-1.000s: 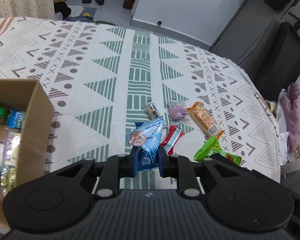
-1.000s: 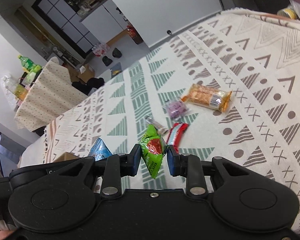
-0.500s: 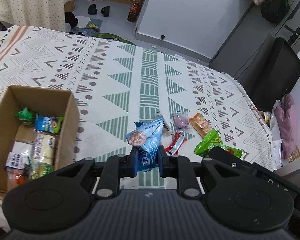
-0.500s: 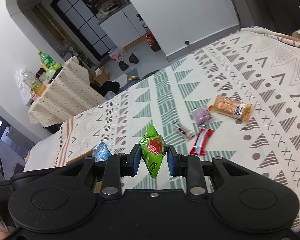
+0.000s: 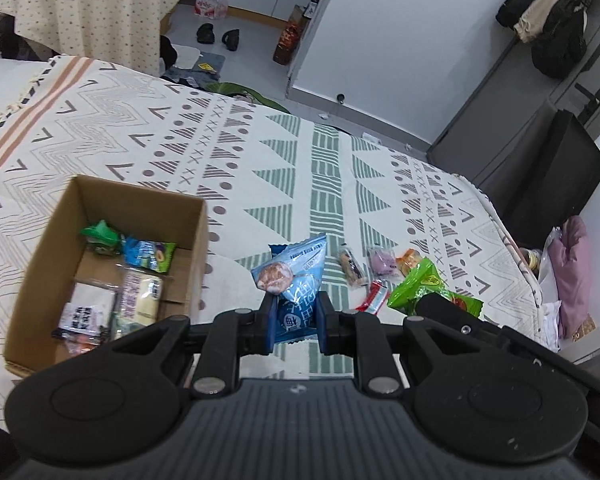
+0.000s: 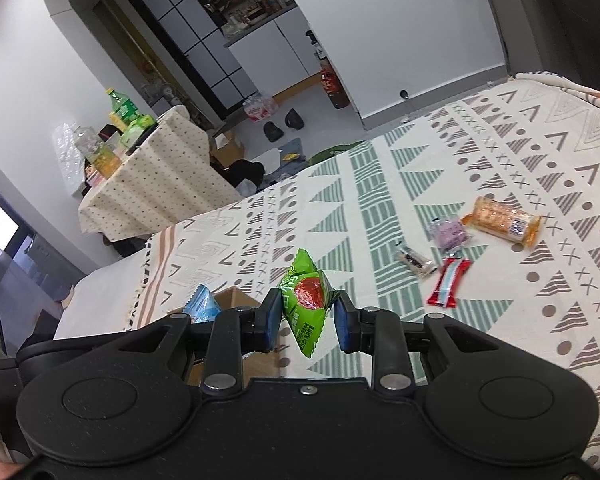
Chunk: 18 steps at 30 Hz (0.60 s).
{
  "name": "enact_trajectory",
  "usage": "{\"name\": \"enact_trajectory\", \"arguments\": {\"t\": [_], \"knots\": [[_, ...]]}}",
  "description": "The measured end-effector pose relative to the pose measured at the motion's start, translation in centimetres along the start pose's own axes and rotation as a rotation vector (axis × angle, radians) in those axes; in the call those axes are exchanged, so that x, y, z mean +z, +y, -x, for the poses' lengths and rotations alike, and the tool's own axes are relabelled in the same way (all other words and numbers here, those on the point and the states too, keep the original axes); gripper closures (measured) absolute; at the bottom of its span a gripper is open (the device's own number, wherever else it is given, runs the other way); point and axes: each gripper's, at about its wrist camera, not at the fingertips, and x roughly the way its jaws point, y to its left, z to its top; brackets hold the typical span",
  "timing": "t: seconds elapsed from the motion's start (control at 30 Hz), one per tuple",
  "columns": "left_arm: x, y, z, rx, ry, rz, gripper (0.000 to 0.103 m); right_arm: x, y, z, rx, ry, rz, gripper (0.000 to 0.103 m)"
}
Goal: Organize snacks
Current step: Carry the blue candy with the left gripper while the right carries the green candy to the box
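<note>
Right now the patterned cloth (image 5: pixel 284 168) spreads over the whole surface, and on it, off to the left, sits the open cardboard box (image 5: pixel 50 256) with several packets already lying inside. Both grippers are raised above the cloth, each carrying a load. The left gripper (image 5: pixel 294 314) has its jaws pinched on a blue snack packet (image 5: pixel 296 280), which hangs over the cloth just right of the box's wall. The right gripper (image 6: pixel 306 314) is clamped on a green snack packet (image 6: pixel 306 300), a little farther from the box.

This looks like the carry step, halfway between pickup and drop. The next move, I'd say, calls for swinging the blue packet leftward past the box wall and letting go only once it is over the opening; the green one would follow.

Left on the cloth are an orange cracker pack (image 6: pixel 500 222), a red bar (image 6: pixel 448 282), a purple sweet (image 6: pixel 448 232) and a small dark stick (image 6: pixel 414 262), near one another.
</note>
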Motion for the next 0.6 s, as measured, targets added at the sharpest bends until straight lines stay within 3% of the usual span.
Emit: {"name": "enact_trajectory", "arguments": {"t": [0.6], "knots": [[1.5,6.6,3.5,0.043,-0.054,0.097,0.084,-1.2,6.3,-1.9,0.076,0.027,0.063,0.075]]}}
